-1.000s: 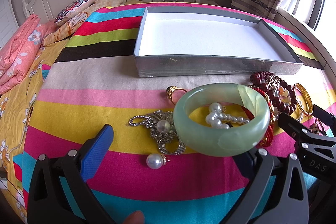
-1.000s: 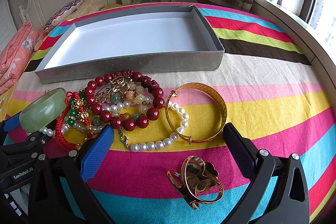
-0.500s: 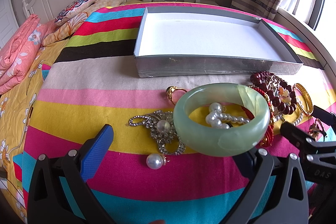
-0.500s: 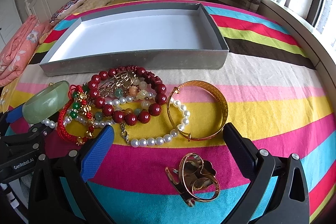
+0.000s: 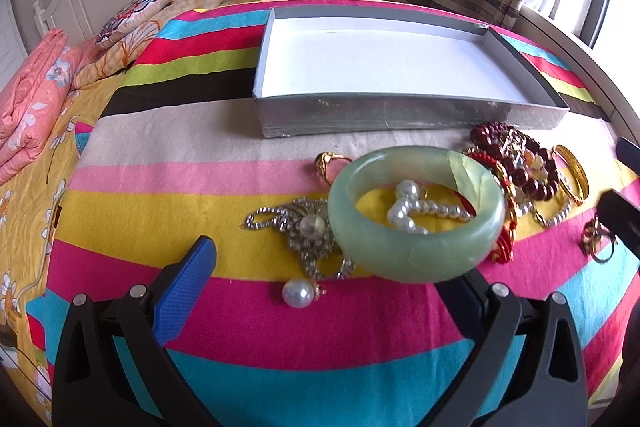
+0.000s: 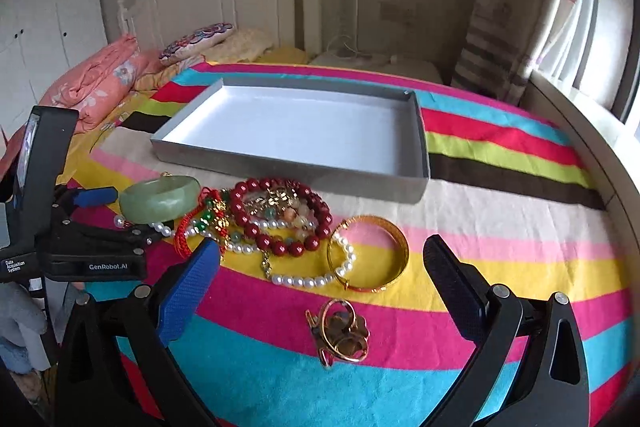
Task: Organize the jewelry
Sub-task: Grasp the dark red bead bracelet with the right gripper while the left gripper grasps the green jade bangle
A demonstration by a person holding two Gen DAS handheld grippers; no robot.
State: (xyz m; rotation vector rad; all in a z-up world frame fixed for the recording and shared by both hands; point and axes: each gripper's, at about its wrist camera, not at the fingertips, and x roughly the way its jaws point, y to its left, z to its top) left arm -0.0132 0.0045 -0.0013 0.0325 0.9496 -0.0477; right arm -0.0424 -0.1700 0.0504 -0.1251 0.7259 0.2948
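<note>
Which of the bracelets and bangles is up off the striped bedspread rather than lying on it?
The pale green jade bangle: it rests raised on the left gripper's finger, while the gold bangle and red bead bracelet lie flat.

bangle (image 5: 416,227) hiding tongs' right pad, brooch (image 5: 316,239) half-covered

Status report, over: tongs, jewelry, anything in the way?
Left tongs open, green bangle at one finger, unclamped. Right tongs open, just closing slightly, holding nothing. Box empty, nothing blocking.
</note>
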